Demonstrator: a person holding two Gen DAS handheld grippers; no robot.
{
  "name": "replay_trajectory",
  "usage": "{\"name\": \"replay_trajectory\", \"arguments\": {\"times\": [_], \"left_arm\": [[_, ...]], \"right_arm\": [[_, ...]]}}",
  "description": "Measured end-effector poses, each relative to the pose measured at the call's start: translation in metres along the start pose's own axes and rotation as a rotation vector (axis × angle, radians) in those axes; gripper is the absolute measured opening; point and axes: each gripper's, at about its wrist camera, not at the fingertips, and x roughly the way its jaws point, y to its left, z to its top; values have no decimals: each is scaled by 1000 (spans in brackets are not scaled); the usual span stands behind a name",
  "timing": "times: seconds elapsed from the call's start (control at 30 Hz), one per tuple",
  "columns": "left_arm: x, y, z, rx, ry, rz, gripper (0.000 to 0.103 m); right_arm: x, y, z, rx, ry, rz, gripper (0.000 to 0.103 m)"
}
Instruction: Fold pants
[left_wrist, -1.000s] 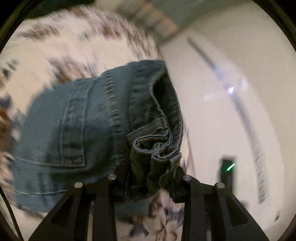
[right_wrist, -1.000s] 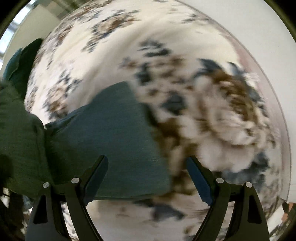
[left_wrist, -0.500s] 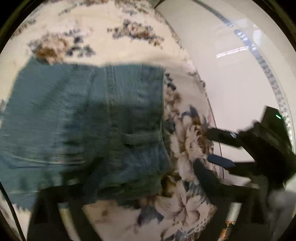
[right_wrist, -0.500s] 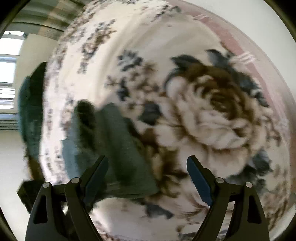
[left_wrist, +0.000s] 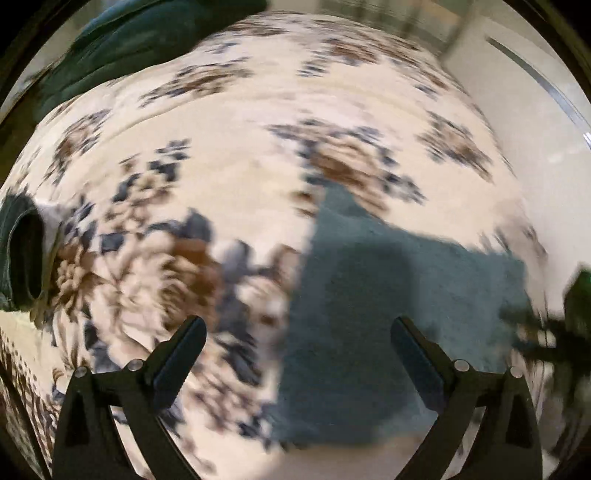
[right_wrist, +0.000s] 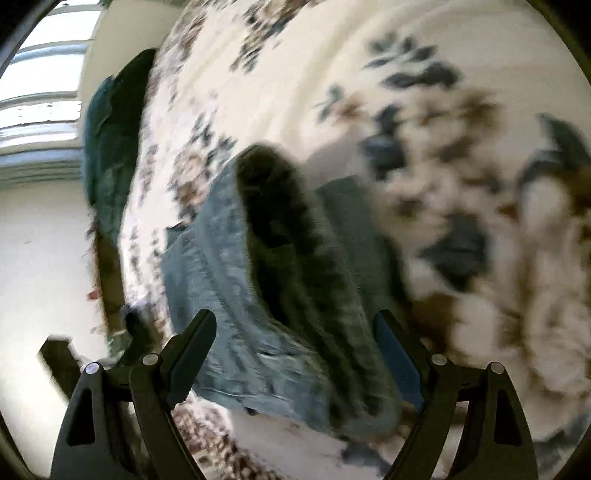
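In the left wrist view, a dark green cloth (left_wrist: 22, 254) sits at the far left edge of the bed (left_wrist: 236, 177), and another dark green heap (left_wrist: 140, 40) lies at the bed's far left corner. The left gripper (left_wrist: 298, 343) hangs over the flowered bedspread with its jaws spread wide and nothing between them; a second ago it was clamped on the bunched waistband, so it has let go. The pants (left_wrist: 369, 295), blue denim, lie flat on the bed ahead and to the right of that gripper, near the bed's right edge, all badly blurred. At the far right edge a dark shape, probably the other gripper, is too smeared to tell.

In the right wrist view, dark green fabric (right_wrist: 110, 147) lies along the bed's (right_wrist: 295, 74) left edge. The right gripper (right_wrist: 294, 332) is wide open as before and holds nothing. The pants (right_wrist: 221, 277) now lie right ahead between its fingers, with the dark waist opening facing up, where earlier only a flat panel showed.
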Motion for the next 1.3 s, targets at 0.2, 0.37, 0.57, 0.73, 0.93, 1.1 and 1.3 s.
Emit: {"name": "replay_trajectory", "arguments": {"times": [0.2, 0.37, 0.57, 0.73, 0.93, 1.1, 1.3], "left_arm": [[13, 16, 29, -69, -77, 2, 102], [20, 14, 51, -91, -21, -106, 102], [80, -12, 77, -81, 205, -243, 102], [129, -39, 91, -28, 328, -280, 93], [147, -25, 102, -157, 346, -471, 39], [168, 13, 96, -352, 434, -582, 46], [103, 11, 94, -193, 288, -550, 83]], "right_arm": [[8, 39, -16, -152, -77, -168, 24], [-37, 47, -37, -83, -215, -199, 20], [-25, -5, -37, 41, -142, -264, 22], [-10, -27, -25, 98, -149, -279, 23], [-14, -33, -28, 126, -159, -252, 24], [-16, -41, -29, 135, -148, -245, 26], [-28, -33, -24, 150, -87, -155, 68]]}}
